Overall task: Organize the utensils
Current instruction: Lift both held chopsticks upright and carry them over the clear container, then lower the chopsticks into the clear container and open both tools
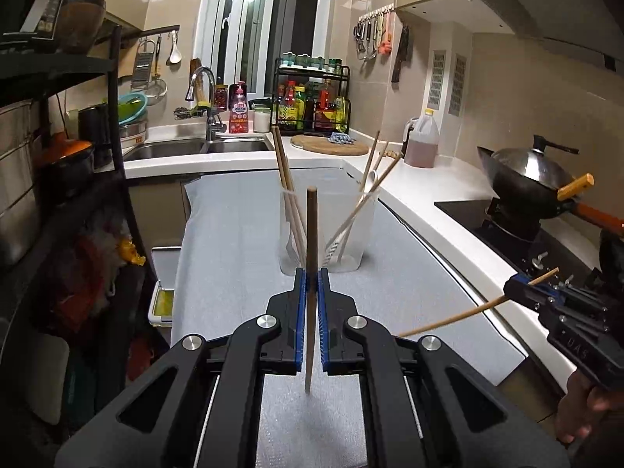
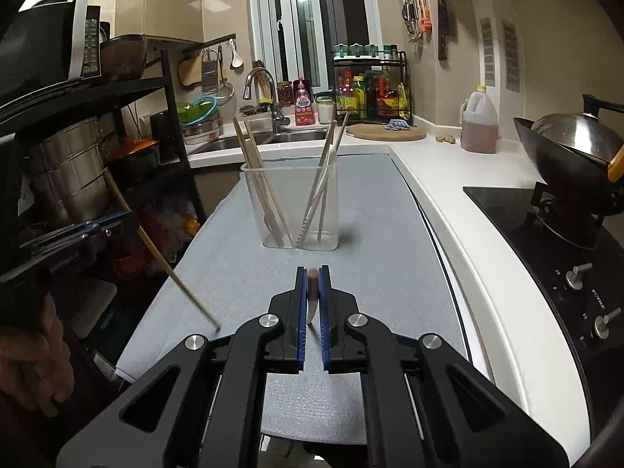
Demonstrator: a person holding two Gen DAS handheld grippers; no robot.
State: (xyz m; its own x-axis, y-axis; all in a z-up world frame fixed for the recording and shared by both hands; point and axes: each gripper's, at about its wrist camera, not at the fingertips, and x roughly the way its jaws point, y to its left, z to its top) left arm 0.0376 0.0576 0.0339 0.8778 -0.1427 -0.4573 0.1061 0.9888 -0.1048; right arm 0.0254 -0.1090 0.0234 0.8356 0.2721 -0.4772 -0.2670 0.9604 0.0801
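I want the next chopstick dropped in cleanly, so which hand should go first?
Left, probably. The left gripper holds its chopstick upright, directly before the clear holder. The right gripper holds its chopstick farther from it.

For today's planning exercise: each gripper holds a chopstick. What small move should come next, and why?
Probably carry the left gripper forward over the clear holder and release. Its jaws are clamped on an upright chopstick, the holder stands just ahead, and other chopsticks already stand inside.

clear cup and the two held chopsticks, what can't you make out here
- Clear cup, left wrist view: its front middle is hidden by the chopstick in the left hand-held gripper.
- Right hand-held gripper, right wrist view: its chopstick points at the camera, so its length cannot be judged.
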